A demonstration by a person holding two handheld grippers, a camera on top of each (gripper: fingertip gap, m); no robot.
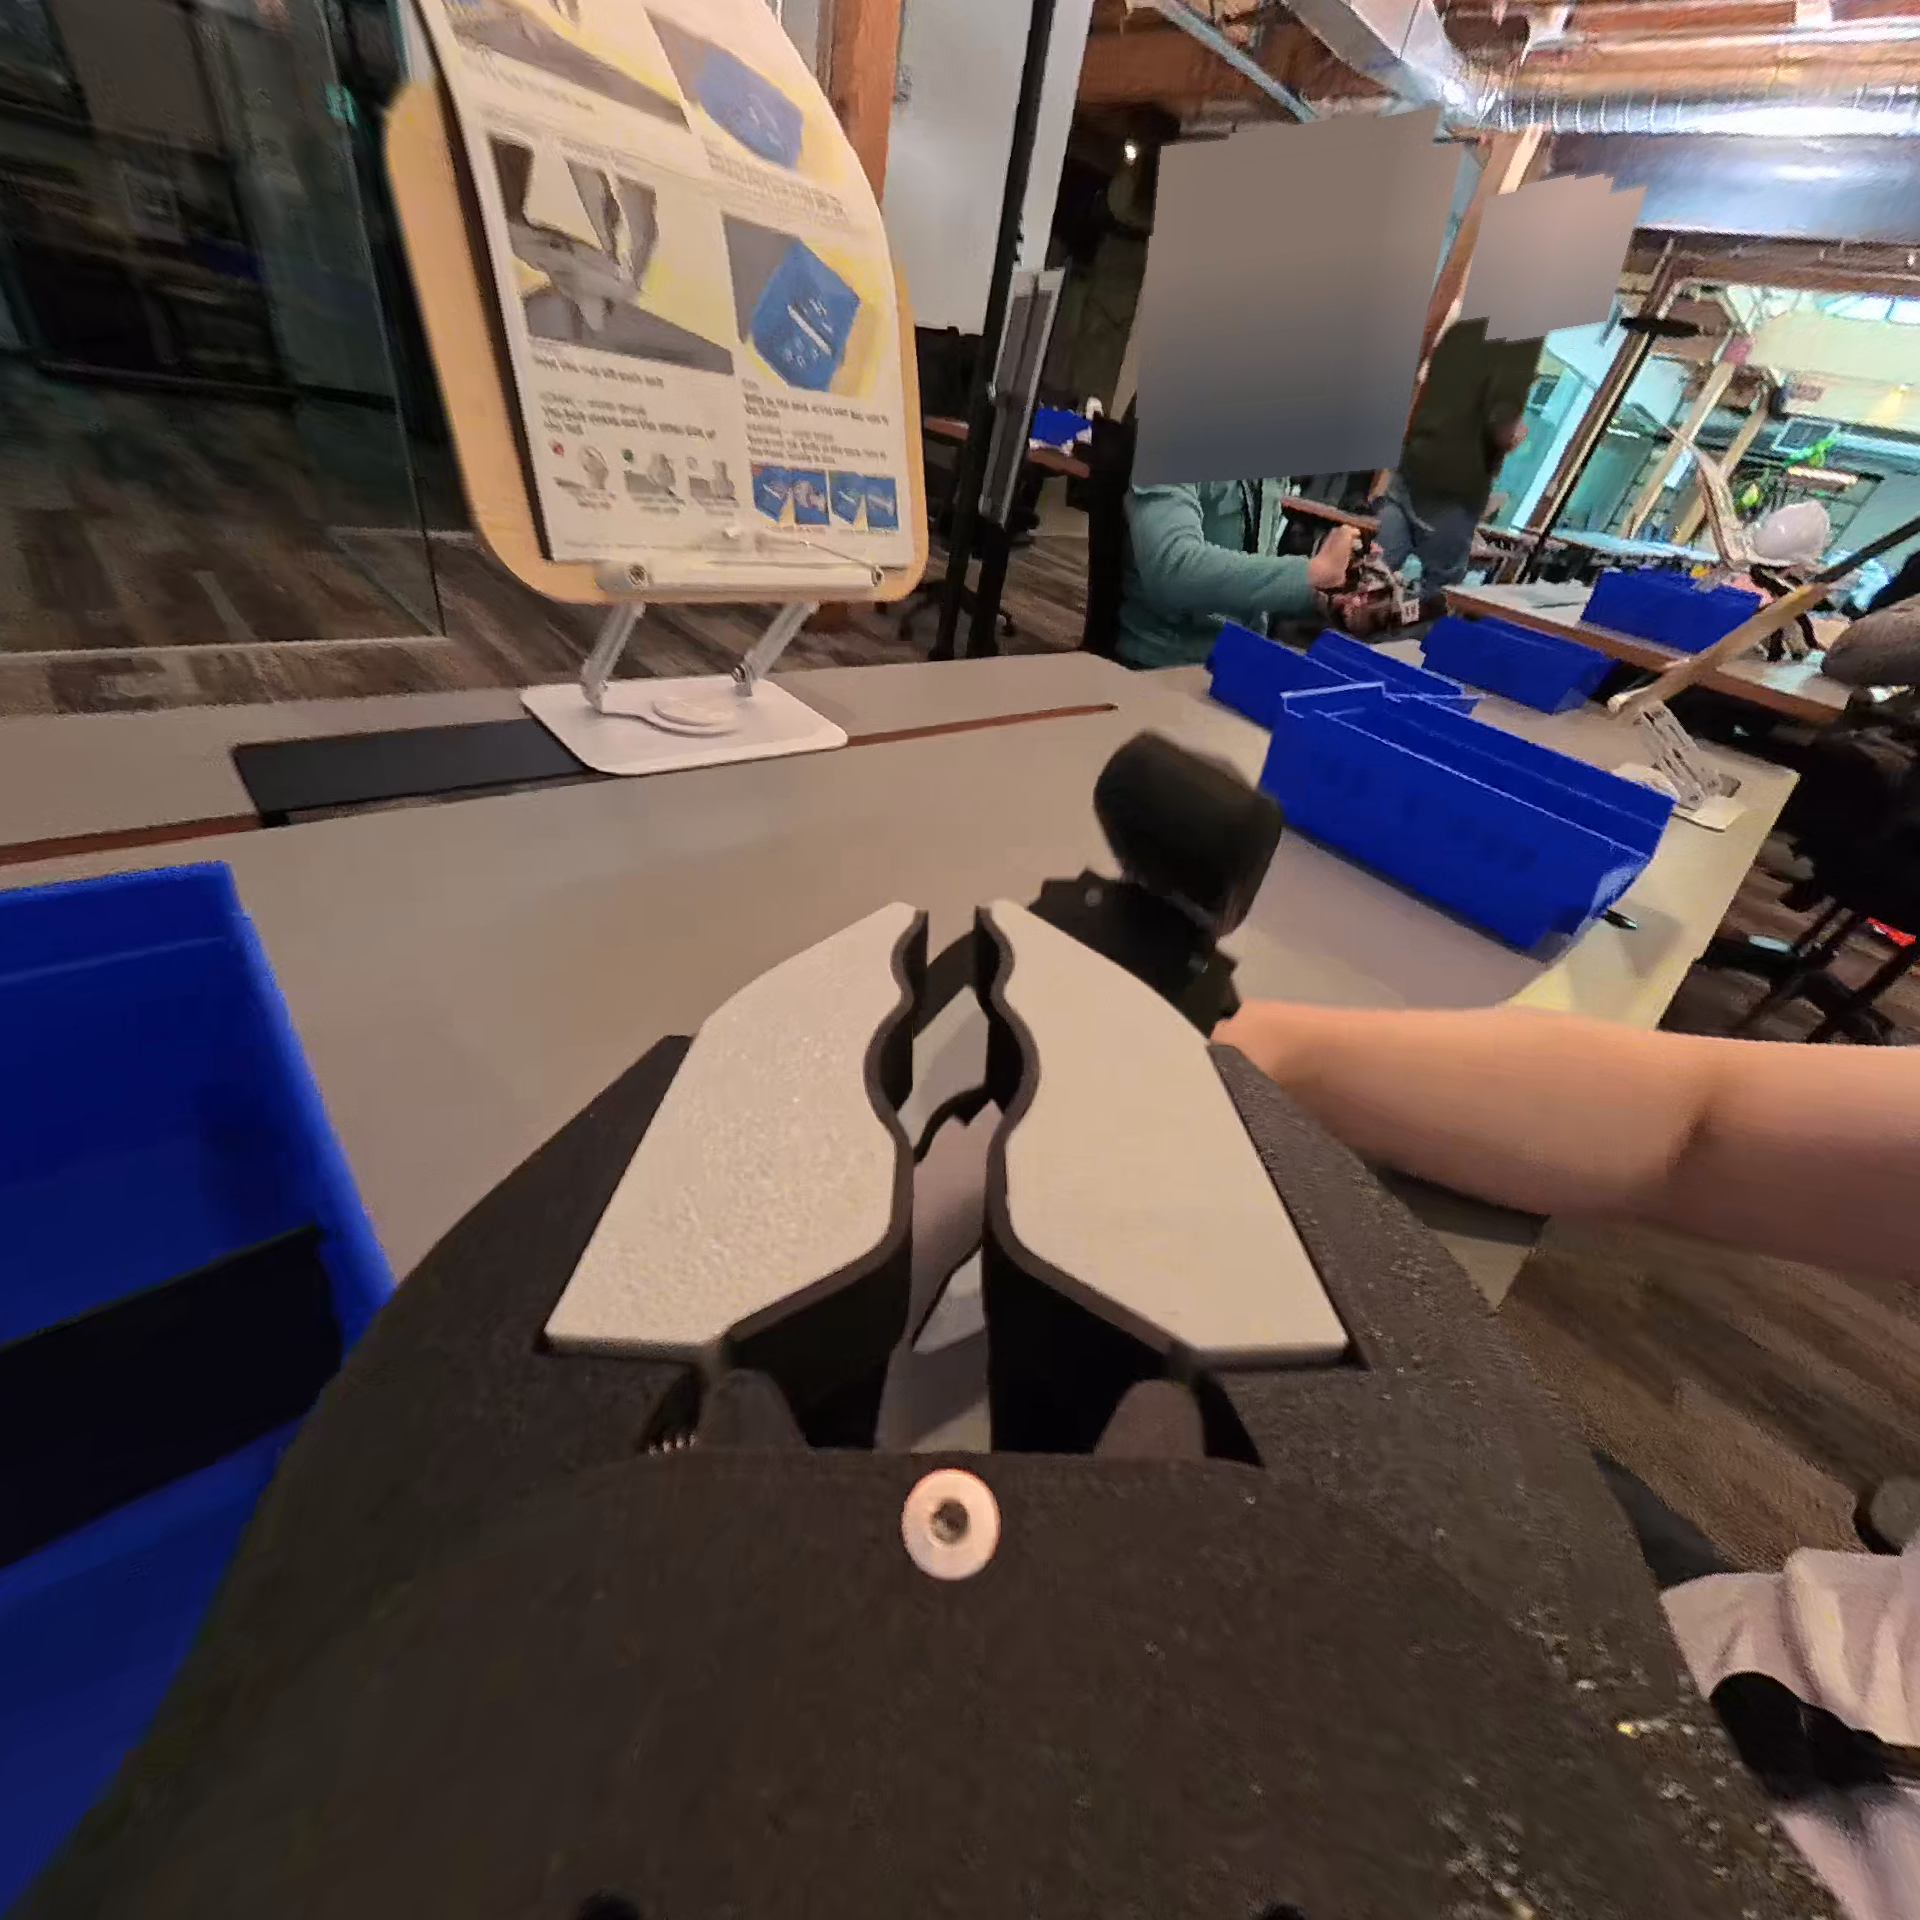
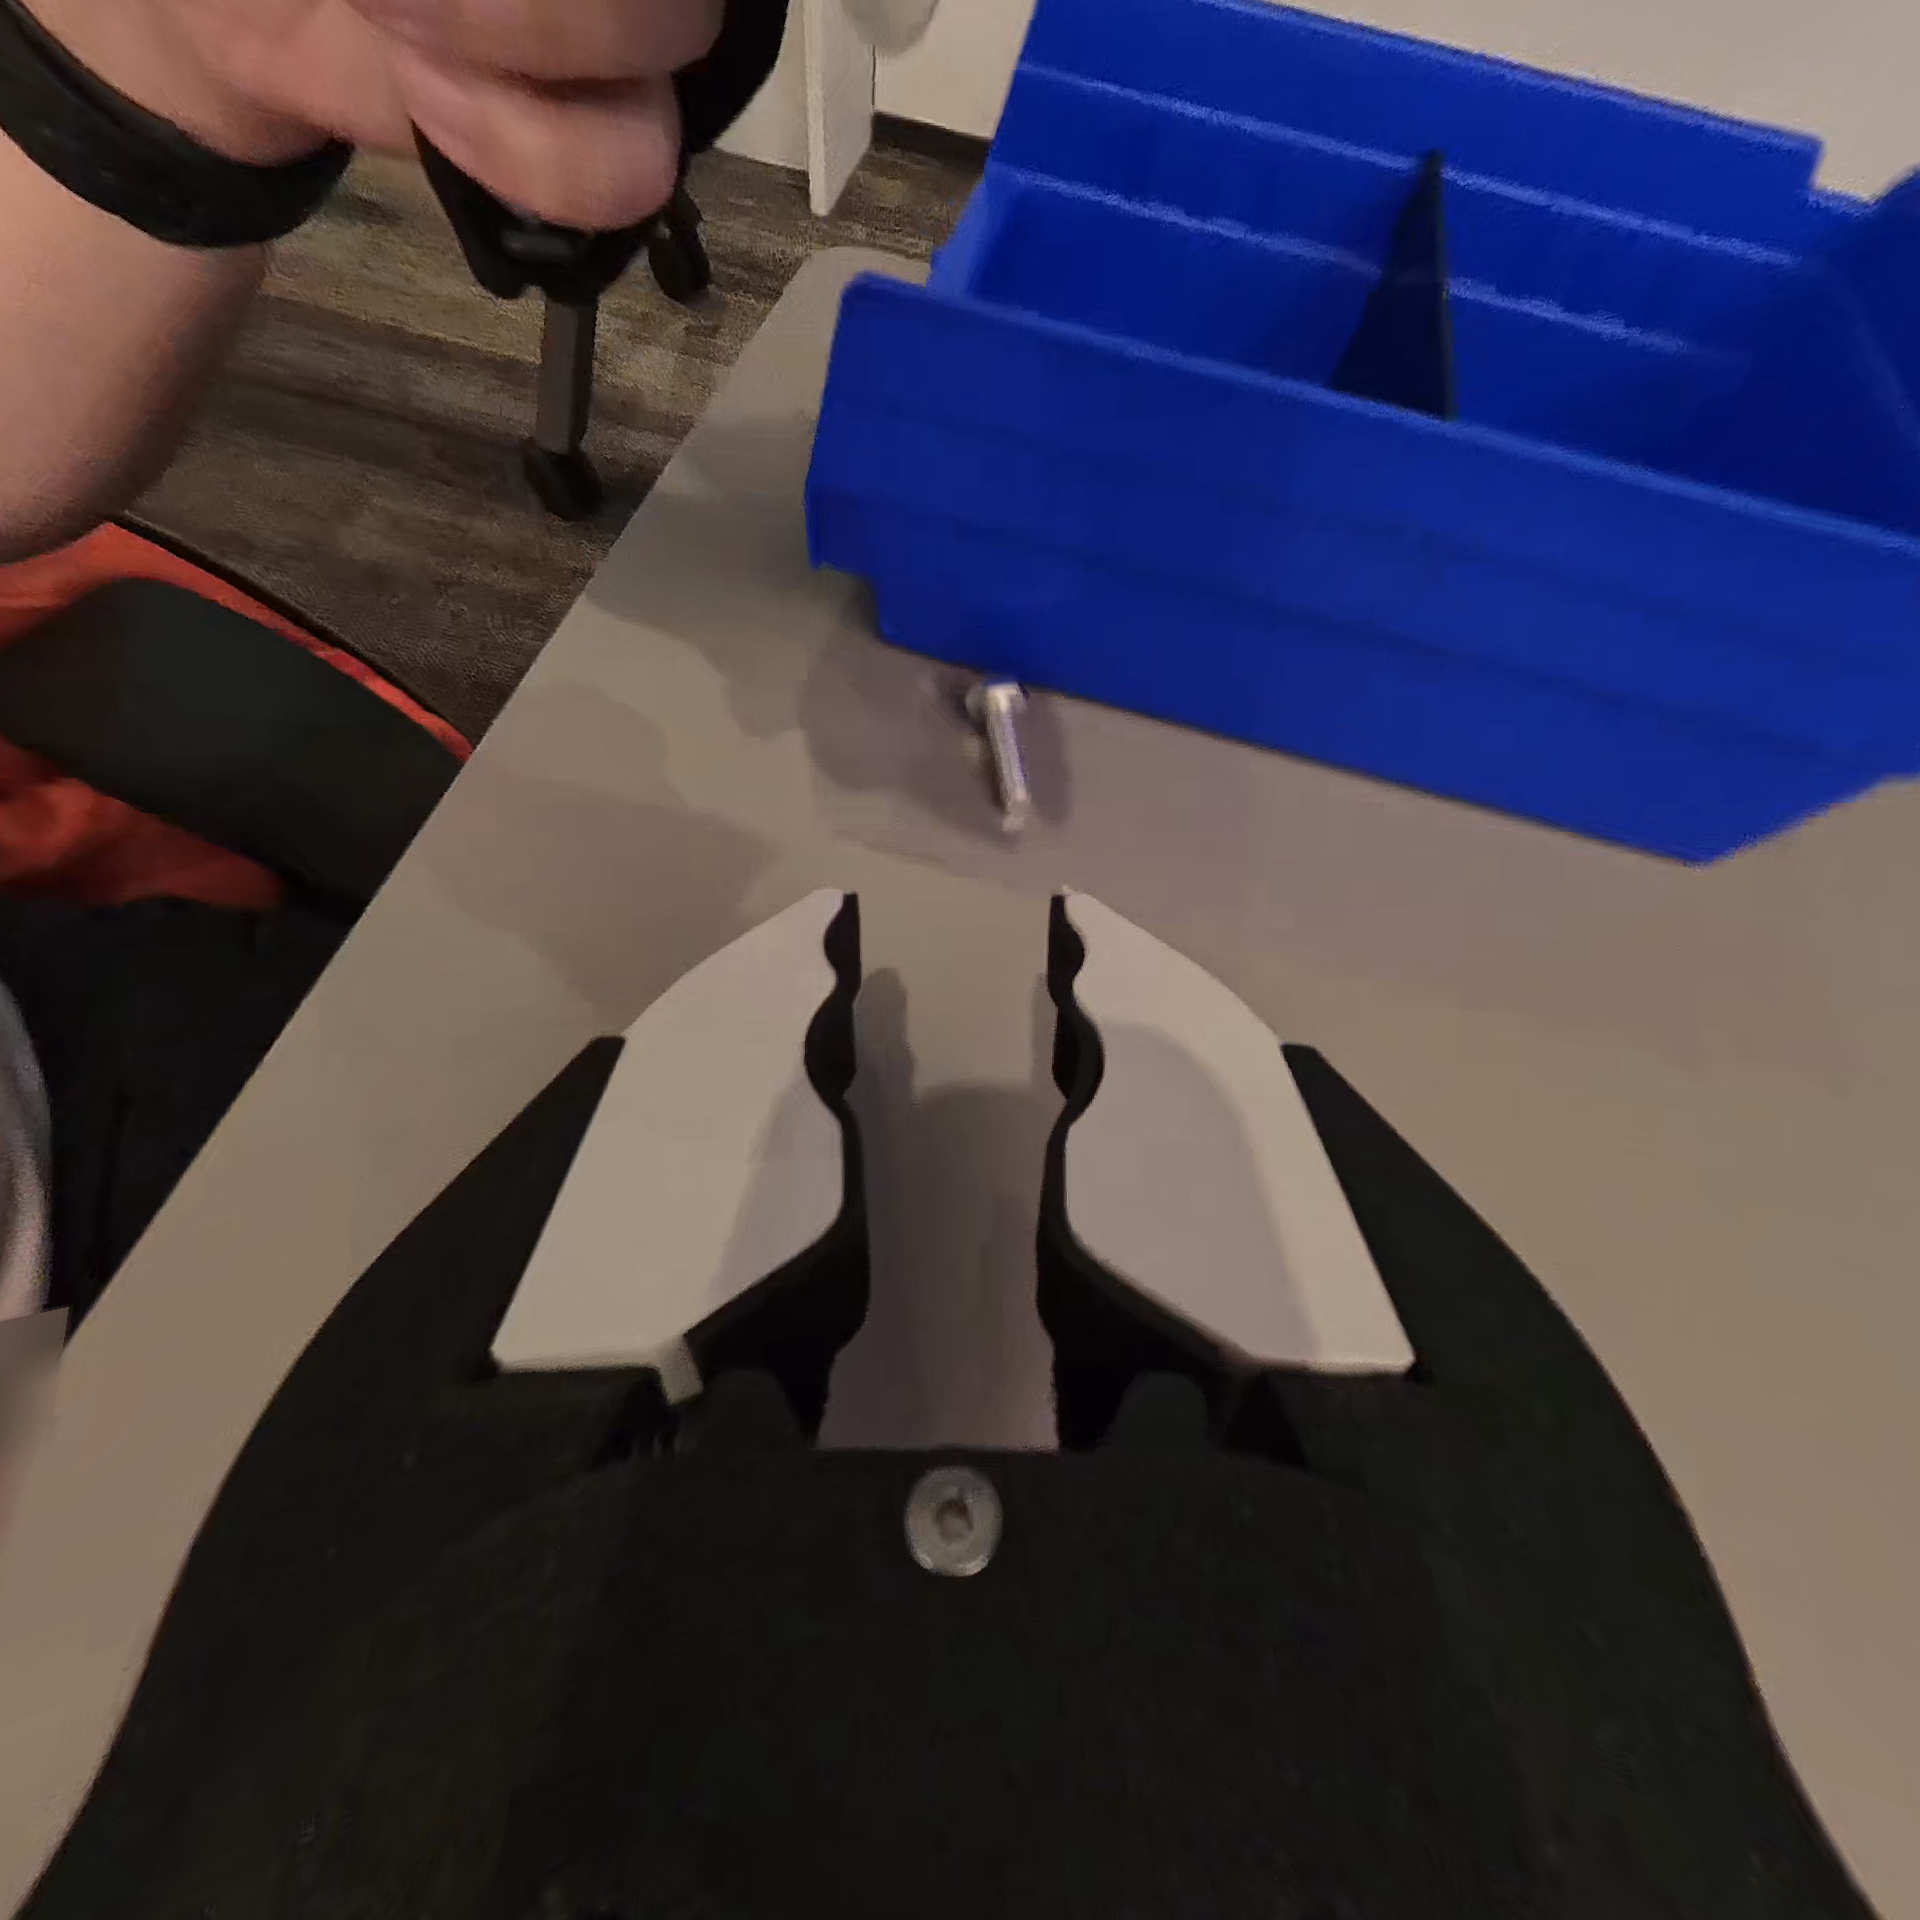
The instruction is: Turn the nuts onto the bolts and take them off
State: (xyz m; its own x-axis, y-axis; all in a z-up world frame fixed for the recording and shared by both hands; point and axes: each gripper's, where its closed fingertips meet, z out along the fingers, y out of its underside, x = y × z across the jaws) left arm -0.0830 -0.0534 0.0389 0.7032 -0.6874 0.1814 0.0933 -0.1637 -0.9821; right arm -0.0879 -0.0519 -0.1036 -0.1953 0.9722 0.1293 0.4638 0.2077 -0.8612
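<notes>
A long pale grey tabletop runs toward twelve o'clock, dark wood-plank flooring beyond, glass partition at ten o'clock, exposed ceiling beams overhead.

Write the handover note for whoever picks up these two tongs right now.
Left tongs: nearly shut, only a thin gap at the tips, nothing held, raised over the grey table.
Right tongs: open, empty, low over the table and pointed at a bolt.
The bolt lies loose on the table just in front of the blue bin, ahead of the right tongs. The picture is blurred, so whether a nut sits at its head end cannot be told.
The bin compartments in view look empty, with a black divider between them.
Done: nothing that can be confirmed.
Left: grasp the bolt, then turn the nut on and off.
</notes>
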